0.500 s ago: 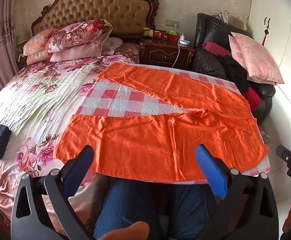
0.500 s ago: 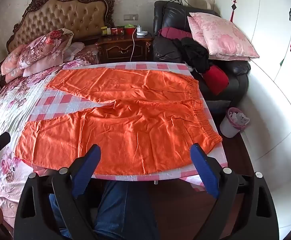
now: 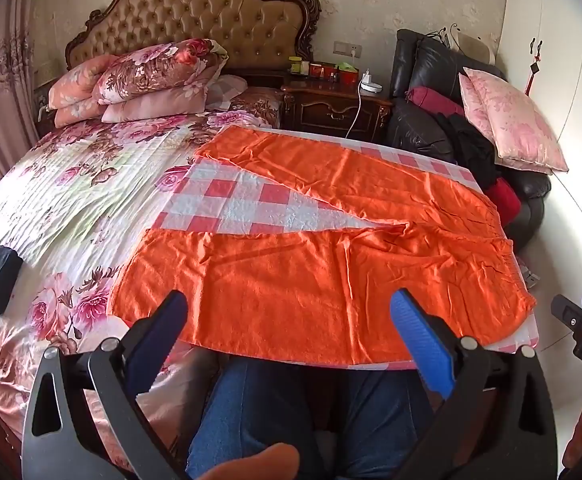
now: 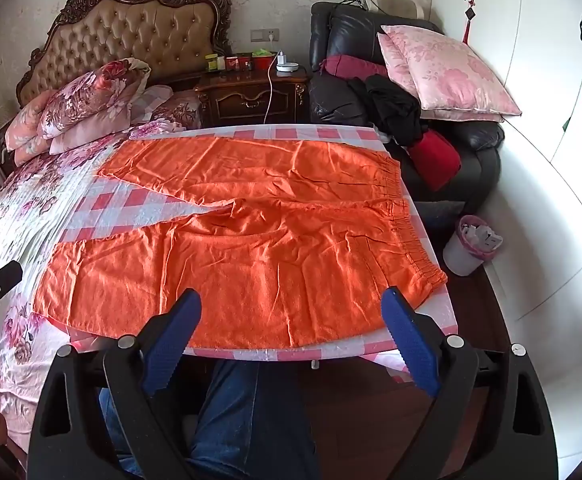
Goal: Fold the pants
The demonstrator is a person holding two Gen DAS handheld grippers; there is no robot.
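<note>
Orange pants (image 3: pixel 331 280) (image 4: pixel 251 252) lie spread flat on a red-and-white checked cloth (image 3: pixel 231 208) (image 4: pixel 131 204), legs apart in a V, waistband at the right. My left gripper (image 3: pixel 291 320) hovers open over the near edge of the near leg, with nothing between its blue pads. My right gripper (image 4: pixel 295 320) is open too, above the near edge closer to the waistband, holding nothing. Each gripper shows at the side edge of the other's view.
The checked cloth covers a board at the foot of a floral bed (image 3: pixel 71 184). A black leather chair (image 4: pixel 431 128) with pillows, a nightstand (image 4: pixel 251 92) and a small bin (image 4: pixel 471 244) stand to the right. A person's blue-jeaned legs (image 3: pixel 271 412) are below.
</note>
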